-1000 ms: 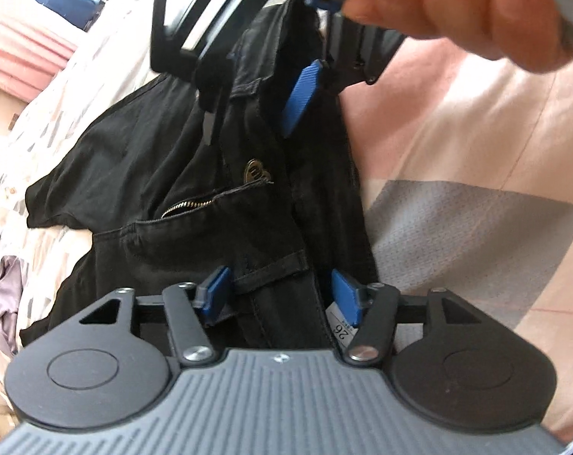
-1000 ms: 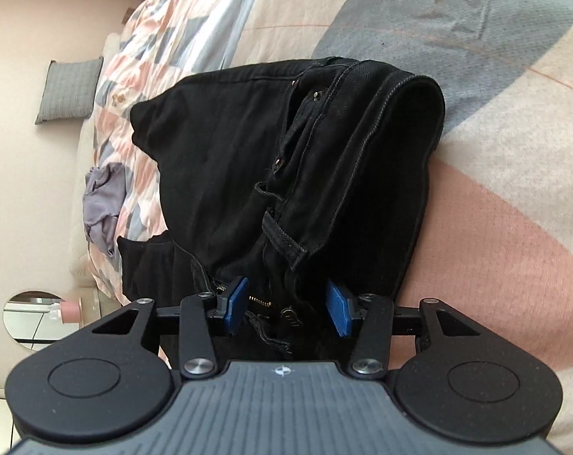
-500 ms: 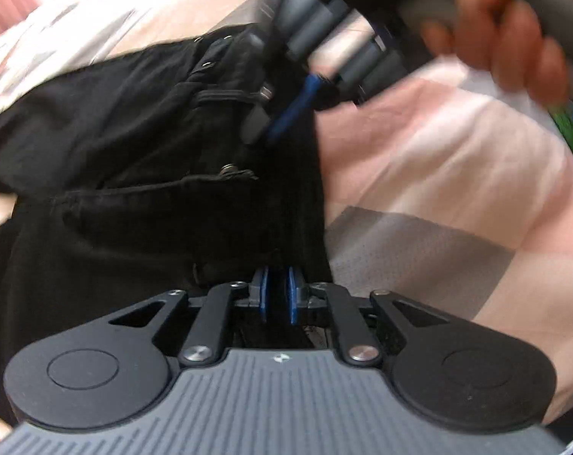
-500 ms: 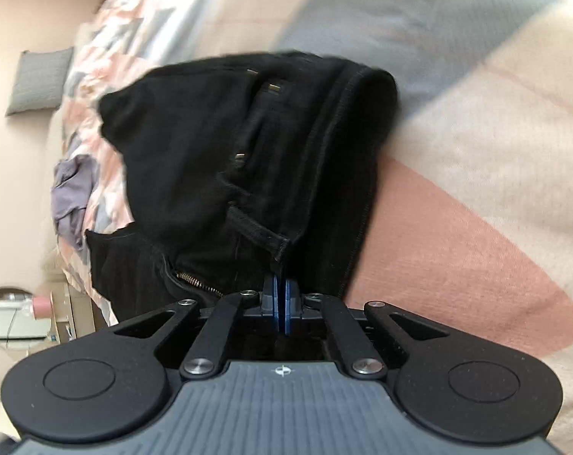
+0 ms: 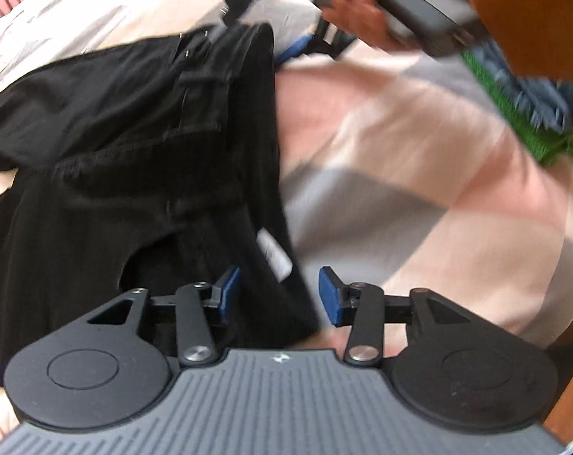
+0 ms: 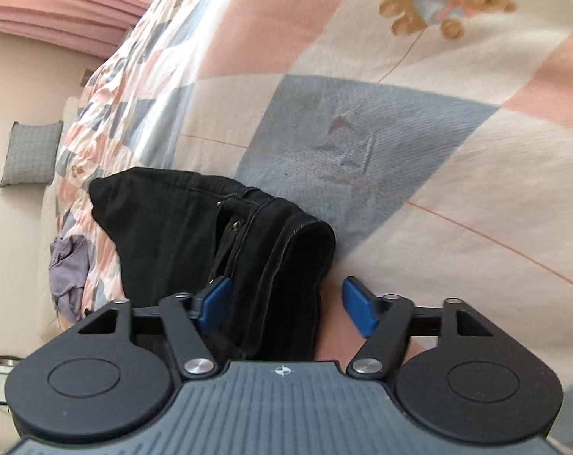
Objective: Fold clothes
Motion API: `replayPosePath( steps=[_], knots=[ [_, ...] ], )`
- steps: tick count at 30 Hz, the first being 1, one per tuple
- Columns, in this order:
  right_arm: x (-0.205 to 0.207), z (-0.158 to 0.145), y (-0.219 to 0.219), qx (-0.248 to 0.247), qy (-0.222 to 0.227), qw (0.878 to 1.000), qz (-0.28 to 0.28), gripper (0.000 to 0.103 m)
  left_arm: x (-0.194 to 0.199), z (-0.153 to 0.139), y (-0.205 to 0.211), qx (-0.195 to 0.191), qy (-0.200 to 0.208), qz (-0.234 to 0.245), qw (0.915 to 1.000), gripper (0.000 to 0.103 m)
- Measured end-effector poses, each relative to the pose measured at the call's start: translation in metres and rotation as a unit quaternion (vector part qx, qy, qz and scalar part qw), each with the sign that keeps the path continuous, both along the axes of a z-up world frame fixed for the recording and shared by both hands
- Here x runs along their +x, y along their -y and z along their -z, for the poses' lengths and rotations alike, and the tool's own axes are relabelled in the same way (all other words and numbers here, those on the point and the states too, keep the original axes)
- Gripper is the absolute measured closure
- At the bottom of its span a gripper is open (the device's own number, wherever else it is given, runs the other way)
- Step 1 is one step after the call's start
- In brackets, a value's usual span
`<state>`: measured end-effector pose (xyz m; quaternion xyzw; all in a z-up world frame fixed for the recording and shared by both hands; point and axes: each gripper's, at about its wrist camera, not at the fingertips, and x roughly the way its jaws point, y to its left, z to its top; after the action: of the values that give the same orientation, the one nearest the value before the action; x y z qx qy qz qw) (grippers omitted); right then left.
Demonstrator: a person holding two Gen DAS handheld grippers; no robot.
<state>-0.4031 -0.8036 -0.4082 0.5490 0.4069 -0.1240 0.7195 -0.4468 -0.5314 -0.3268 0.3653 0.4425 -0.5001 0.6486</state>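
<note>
Both wrist cameras sit low and close over the black jeans (image 5: 142,144), their shared ground. The left view faces 12 o'clock along the waistband, the right gripper (image 5: 286,43) at 12 o'clock. The right view faces up the patchwork quilt (image 6: 419,121).

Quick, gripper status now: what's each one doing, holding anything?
Left gripper: open, pads either side of the black jeans, not clamped.
Right gripper: open, jeans edge between the pads, not clamped.

Black jeans (image 6: 172,242): matt denim, stitched seams, metal rivets. Patchwork quilt (image 6: 400,144): soft woven cotton. Right gripper (image 6: 284,303): matt black plastic, ribbed grey housing.
</note>
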Motion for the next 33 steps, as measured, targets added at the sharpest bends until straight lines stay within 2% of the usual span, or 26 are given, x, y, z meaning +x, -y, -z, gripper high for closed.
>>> replayPosePath(
  steps=[1, 3, 4, 5, 6, 7, 9, 12, 14, 15, 16, 17, 18, 19, 20, 22, 24, 26, 30, 31, 33],
  knots=[
    [0.005, 0.004, -0.002, 0.004, 0.002, 1.000, 0.008, 0.033, -0.001, 0.006, -0.002, 0.007, 0.007, 0.008, 0.9999, 0.056],
    [0.019, 0.010, -0.010, 0.004, 0.000, 1.000, 0.013, 0.041, -0.005, 0.014, -0.005, 0.018, 0.018, 0.025, 0.9994, 0.057],
    [0.024, 0.008, -0.013, -0.012, -0.011, 1.000, 0.008, 0.055, -0.006, 0.017, -0.007, 0.015, 0.016, 0.030, 0.9993, 0.067],
    [0.028, 0.004, -0.016, -0.036, -0.024, 0.999, -0.004, 0.069, -0.003, 0.017, -0.010, 0.007, 0.009, 0.027, 0.9996, 0.069],
    [0.030, -0.003, -0.017, -0.055, -0.029, 0.998, -0.014, 0.074, 0.002, 0.015, -0.011, -0.004, -0.008, 0.020, 0.9998, 0.080],
    [0.029, -0.012, -0.018, -0.069, -0.028, 0.997, -0.019, 0.084, 0.009, 0.012, -0.012, -0.020, -0.036, 0.012, 0.9991, 0.084],
    [0.026, -0.033, -0.022, -0.099, -0.019, 0.994, -0.029, 0.089, 0.016, 0.014, -0.011, -0.024, -0.056, -0.006, 0.9981, 0.084],
    [0.027, -0.045, -0.031, -0.147, -0.023, 0.988, -0.051, 0.089, 0.022, 0.024, -0.006, -0.006, -0.079, -0.027, 0.9964, 0.082],
    [0.026, -0.047, -0.034, -0.149, -0.038, 0.987, -0.049, 0.080, 0.025, 0.023, -0.001, 0.002, -0.095, -0.033, 0.9949, 0.079],
    [0.026, -0.048, -0.036, -0.151, -0.046, 0.986, -0.048, 0.080, 0.030, 0.015, -0.005, -0.009, -0.110, -0.039, 0.9931, 0.075],
    [0.026, -0.050, -0.037, -0.152, -0.053, 0.986, -0.047, 0.077, 0.035, 0.008, -0.008, -0.019, -0.125, -0.045, 0.9909, 0.075],
    [0.025, -0.051, -0.039, -0.153, -0.061, 0.985, -0.045, 0.065, 0.040, 0.001, -0.012, -0.030, -0.140, -0.051, 0.9883, 0.074],
    [0.025, -0.052, -0.040, -0.155, -0.068, 0.985, -0.044, 0.059, 0.047, -0.007, -0.019, -0.037, -0.150, -0.063, 0.9859, 0.074],
    [0.025, -0.053, -0.042, -0.156, -0.076, 0.984, -0.043, 0.045, 0.054, -0.014, -0.027, -0.044, -0.149, -0.078, 0.9847, 0.072],
    [0.025, -0.055, -0.043, -0.157, -0.084, 0.983, -0.042, 0.042, 0.062, -0.021, -0.036, -0.050, -0.144, -0.097, 0.9835, 0.070],
    [0.024, -0.057, -0.047, -0.160, -0.099, 0.981, -0.039, 0.042, 0.084, -0.032, -0.062, -0.056, -0.135, -0.143, 0.9789, 0.068],
    [0.012, -0.060, -0.060, -0.127, -0.089, 0.987, -0.039, 0.042, 0.108, -0.041, -0.092, -0.054, -0.116, -0.194, 0.9726, 0.067],
    [-0.004, -0.062, -0.081, -0.080, -0.077, 0.993, -0.050, 0.043, 0.138, -0.043, -0.123, -0.036, -0.095, -0.255, 0.9617, 0.067],
    [-0.030, -0.057, -0.128, -0.015, -0.085, 0.993, -0.080, 0.043, 0.202, -0.041, -0.187, 0.018, -0.052, -0.377, 0.9246, 0.068],
    [-0.035, -0.057, -0.138, -0.006, -0.088, 0.992, -0.086, 0.044, 0.220, -0.041, -0.203, 0.026, -0.042, -0.397, 0.9166, 0.069],
    [-0.035, -0.061, -0.154, -0.011, -0.089, 0.991, -0.095, 0.046, 0.253, -0.043, -0.226, 0.024, -0.029, -0.419, 0.9071, 0.069]
  ],
)
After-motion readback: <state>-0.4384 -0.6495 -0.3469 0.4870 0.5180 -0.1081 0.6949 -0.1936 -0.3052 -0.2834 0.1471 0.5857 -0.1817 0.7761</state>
